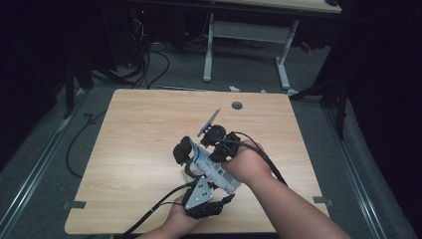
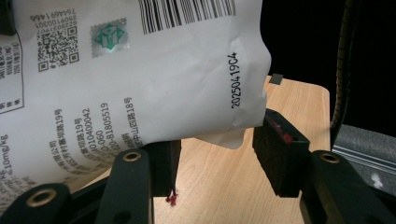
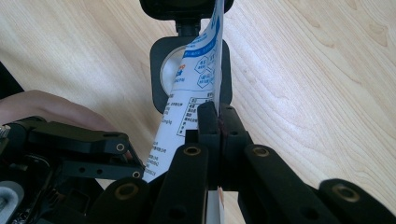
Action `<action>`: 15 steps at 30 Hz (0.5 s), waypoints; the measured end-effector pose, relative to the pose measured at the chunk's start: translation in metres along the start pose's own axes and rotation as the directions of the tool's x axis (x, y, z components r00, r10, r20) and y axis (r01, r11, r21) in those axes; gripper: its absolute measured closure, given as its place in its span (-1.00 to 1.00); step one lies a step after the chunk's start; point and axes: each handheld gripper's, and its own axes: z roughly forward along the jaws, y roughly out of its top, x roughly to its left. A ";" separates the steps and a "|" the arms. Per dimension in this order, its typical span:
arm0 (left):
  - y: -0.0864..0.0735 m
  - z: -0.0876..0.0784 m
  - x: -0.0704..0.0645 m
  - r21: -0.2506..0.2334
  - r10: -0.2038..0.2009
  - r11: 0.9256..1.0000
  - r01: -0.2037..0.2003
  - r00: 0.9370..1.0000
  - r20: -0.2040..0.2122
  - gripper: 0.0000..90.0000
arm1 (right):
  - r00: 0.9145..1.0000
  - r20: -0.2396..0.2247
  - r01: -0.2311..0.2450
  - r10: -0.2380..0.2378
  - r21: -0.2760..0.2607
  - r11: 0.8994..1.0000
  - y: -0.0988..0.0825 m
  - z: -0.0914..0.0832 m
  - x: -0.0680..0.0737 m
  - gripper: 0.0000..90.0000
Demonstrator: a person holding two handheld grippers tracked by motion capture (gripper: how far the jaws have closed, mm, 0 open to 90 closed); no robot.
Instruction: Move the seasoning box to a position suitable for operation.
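**Now a printed pouch is held between two grippers above the tabletop**

Nearest the person, the left gripper [image 1: 203, 191] sits low over the front edge of the wooden tabletop [image 1: 139, 129], with its grey three-cornered plate facing up and a black cable trailing off toward the table's front-left. In the left gripper view its two black jaws stand apart, and the white pouch [image 2: 140, 74] hangs down between and above them. The left pad lies against the pouch's lower edge, while the right pad sits just beside the pouch's bulging corner; whether that pad presses on it cannot be told. On this side the pouch carries a barcode, a green seal, a QR code and lines of small black print.

A little farther in, the right gripper [image 1: 219, 144] comes from the right, its hand [image 1: 249, 162] wrapped round the body. In the right gripper view its jaws are pressed together on the thin edge of the pouch [image 3: 196, 88], which rises between them edge-on, showing blue and white print. Beyond the pouch in that view sits the left gripper's rounded black body with a pale disc in it, and part of the person's other hand shows at the left.

From the high view the pouch [image 1: 211, 167] lies tilted between the two grippers, clear of the wood, near the middle-front of the tabletop.

Farther back, a small round hole [image 1: 237, 105] sits near the tabletop's far edge. Behind the table, a white desk frame [image 1: 246, 45] stands on grey floor, with dark cables lying to its left.
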 end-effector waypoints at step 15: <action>0.000 0.000 0.000 -0.005 0.003 1.000 -0.003 1.000 0.000 0.17 | 1.000 -0.001 0.001 -0.001 -0.004 1.000 0.000 -0.001 0.000 1.00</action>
